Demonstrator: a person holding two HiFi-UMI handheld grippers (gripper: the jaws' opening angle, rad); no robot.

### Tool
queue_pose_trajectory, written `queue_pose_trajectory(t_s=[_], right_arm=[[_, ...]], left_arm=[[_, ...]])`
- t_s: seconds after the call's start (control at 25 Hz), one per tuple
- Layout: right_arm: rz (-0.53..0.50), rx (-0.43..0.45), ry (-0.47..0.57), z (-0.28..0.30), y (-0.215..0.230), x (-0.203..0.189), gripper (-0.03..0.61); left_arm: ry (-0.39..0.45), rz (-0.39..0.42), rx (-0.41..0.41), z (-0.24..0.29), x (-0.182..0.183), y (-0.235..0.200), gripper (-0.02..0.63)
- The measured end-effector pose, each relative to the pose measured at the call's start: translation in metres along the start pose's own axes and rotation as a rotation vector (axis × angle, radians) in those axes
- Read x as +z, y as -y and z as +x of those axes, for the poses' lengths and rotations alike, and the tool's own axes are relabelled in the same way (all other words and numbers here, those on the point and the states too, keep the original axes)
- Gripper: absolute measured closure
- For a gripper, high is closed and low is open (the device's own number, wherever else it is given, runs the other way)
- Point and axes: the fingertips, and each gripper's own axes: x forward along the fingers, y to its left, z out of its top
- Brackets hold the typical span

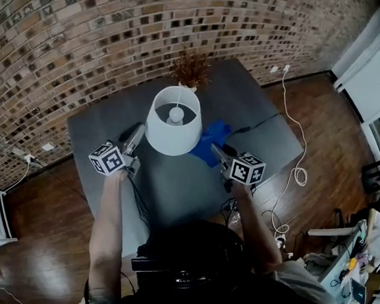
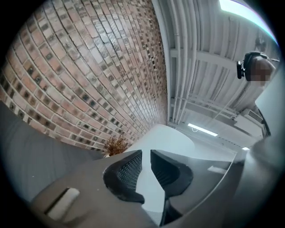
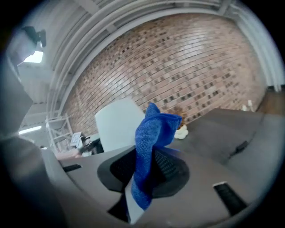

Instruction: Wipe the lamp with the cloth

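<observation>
Both shut: left tongs (image 2: pixel 146 160) on lamp (image 2: pixel 171 138), right tongs (image 3: pixel 148 156) on cloth (image 3: pixel 153 127).

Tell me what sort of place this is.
Probably a loft-style room or studio indoors: a brick wall, a dark wooden floor, and a grey table carrying a white lamp.

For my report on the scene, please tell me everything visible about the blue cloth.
The blue cloth looks like soft, fuzzy microfibre. It is bunched into folds, not spread flat. The right gripper is shut on its middle: one crumpled end stands up above the gripper, a shorter end hangs below. It is held above the grey table, close beside the white lampshade; whether it touches the shade cannot be told.
</observation>
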Motion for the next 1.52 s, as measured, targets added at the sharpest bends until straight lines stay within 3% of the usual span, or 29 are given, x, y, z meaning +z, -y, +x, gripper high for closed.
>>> queue_pose_trajectory(t_s=[0.08,0.12,0.28,0.44,0.48,0.56,0.6,0.76,0.88,1.08,1.2,1.32,1.52], right_arm=[[0.127,-0.075,0.015,-0.024,0.025,-0.022,0.494],[0.184,-0.074,-0.032,-0.030,0.029,-0.044,0.494],[0.326,0.017,-0.369,-0.028,0.011,-0.158,0.492],[0.230,-0.098,-0.539,-0.012,0.046,-0.218,0.464],[0.217,-0.119,-0.558,-0.012,0.054,-0.220,0.445],[0.211,-0.157,-0.566,-0.020,0.065,-0.214,0.344],[0.204,-0.184,-0.561,-0.028,0.071,-0.210,0.344],[0.177,-0.319,-0.499,-0.075,0.103,-0.186,0.350],[0.166,-0.359,-0.384,-0.098,0.111,-0.151,0.351],[0.113,-0.222,0.037,-0.119,0.052,-0.026,0.374],[0.081,-0.143,0.208,-0.126,0.006,0.030,0.387],[0.026,-0.104,0.254,-0.127,-0.026,0.055,0.388],[-0.047,-0.075,0.234,-0.122,-0.064,0.058,0.400]], left_arm=[[0.019,0.006,0.026,-0.021,-0.002,0.003,0.554],[0.024,0.006,0.036,-0.031,-0.005,0.005,0.546],[0.001,-0.007,0.046,-0.064,-0.038,0.025,0.546],[-0.031,-0.050,0.054,-0.086,-0.074,0.045,0.545],[-0.025,-0.065,0.062,-0.092,-0.080,0.049,0.545],[0.007,-0.107,0.090,-0.108,-0.086,0.052,0.545],[0.024,-0.132,0.106,-0.117,-0.089,0.053,0.545],[0.036,-0.174,0.145,-0.142,-0.098,0.055,0.545],[0.033,-0.175,0.144,-0.149,-0.098,0.058,0.545],[0.048,-0.159,0.091,-0.140,-0.086,0.076,0.545],[0.066,-0.120,0.048,-0.133,-0.068,0.091,0.545],[0.068,-0.063,0.006,-0.128,-0.053,0.107,0.545],[0.062,0.016,-0.022,-0.133,-0.038,0.122,0.545]])
